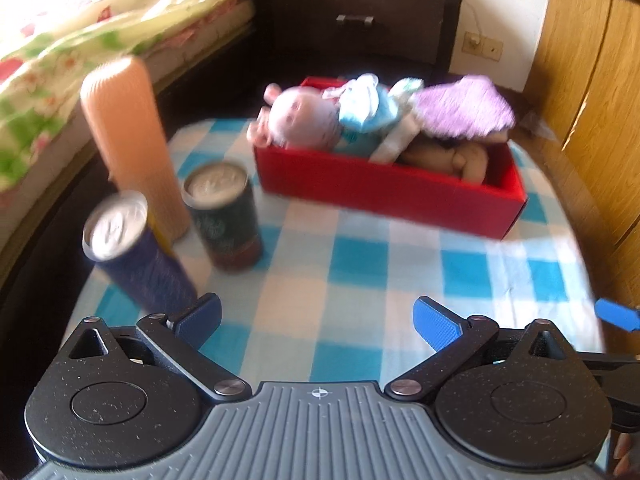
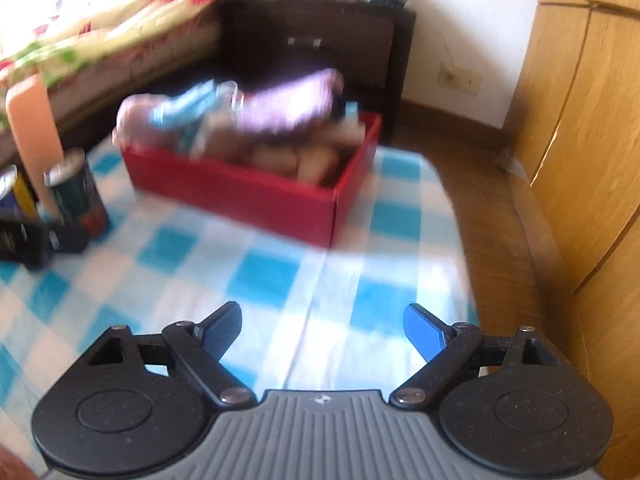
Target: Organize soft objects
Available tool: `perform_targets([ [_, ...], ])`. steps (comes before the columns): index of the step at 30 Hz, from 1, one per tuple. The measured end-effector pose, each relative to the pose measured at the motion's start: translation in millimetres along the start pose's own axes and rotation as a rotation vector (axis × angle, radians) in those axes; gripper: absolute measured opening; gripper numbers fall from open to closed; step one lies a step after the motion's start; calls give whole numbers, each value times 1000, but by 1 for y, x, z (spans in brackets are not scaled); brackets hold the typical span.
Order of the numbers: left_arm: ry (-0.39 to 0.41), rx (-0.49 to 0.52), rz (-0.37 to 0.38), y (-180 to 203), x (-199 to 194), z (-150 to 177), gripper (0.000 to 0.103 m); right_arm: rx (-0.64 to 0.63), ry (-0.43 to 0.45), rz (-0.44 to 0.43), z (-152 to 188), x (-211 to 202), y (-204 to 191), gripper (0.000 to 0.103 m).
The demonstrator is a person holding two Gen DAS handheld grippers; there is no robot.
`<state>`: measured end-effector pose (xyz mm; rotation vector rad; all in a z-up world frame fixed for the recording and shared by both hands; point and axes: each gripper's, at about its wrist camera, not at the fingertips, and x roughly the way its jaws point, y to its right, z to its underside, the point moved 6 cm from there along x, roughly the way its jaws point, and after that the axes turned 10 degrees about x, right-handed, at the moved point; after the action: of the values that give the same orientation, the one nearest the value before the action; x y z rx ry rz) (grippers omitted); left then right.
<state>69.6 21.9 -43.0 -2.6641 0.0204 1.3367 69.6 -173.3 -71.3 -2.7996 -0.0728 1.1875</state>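
Checkered counter (image 1: 360,264) carries a red box (image 1: 384,196) of soft toys; nearer than it, both tongs, left (image 1: 318,318) and right (image 2: 323,330), tilt downward, spread apart and empty.

Both tongs, left (image 1: 317,316) and right (image 2: 323,330), agape (empty)

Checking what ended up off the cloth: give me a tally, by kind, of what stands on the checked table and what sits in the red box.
Cans: 2, dark blue and dark green
Tall ribbed peach container: 1
Red box: 1
Soft things in the box: 4, doll, light blue cloth, purple cloth, brown plush
Total: 8
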Motion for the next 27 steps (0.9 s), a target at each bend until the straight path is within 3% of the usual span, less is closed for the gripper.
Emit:
perform_targets([
  [2, -28, -8, 6, 2, 3, 13, 97, -10, -58, -21, 10, 12, -3, 67],
  [7, -74, -23, 22, 6, 11, 36, 97, 81, -77, -82, 21, 27, -6, 68],
  [12, -54, 10, -9, 4, 26, 45, 98, 73, -31, -60, 36, 45, -16, 76],
  [15, -4, -9, -5, -1, 36, 47, 97, 56, 51, -58, 42, 47, -24, 85],
  [19, -6, -32, 10, -7, 52, 43, 97, 33, 160, -79, 46, 49, -37, 85],
  [22, 0, -17, -37, -10, 63, 46, 97, 18, 162, -89, 42, 53, -44, 85],
  [25, -24, -69, 3, -13, 72, 50, 98, 11, 167, -91, 41, 56, -47, 85],
  [27, -6, -71, -26, -15, 74, 50, 98, 14, 169, -94, 42, 56, -46, 85],
])
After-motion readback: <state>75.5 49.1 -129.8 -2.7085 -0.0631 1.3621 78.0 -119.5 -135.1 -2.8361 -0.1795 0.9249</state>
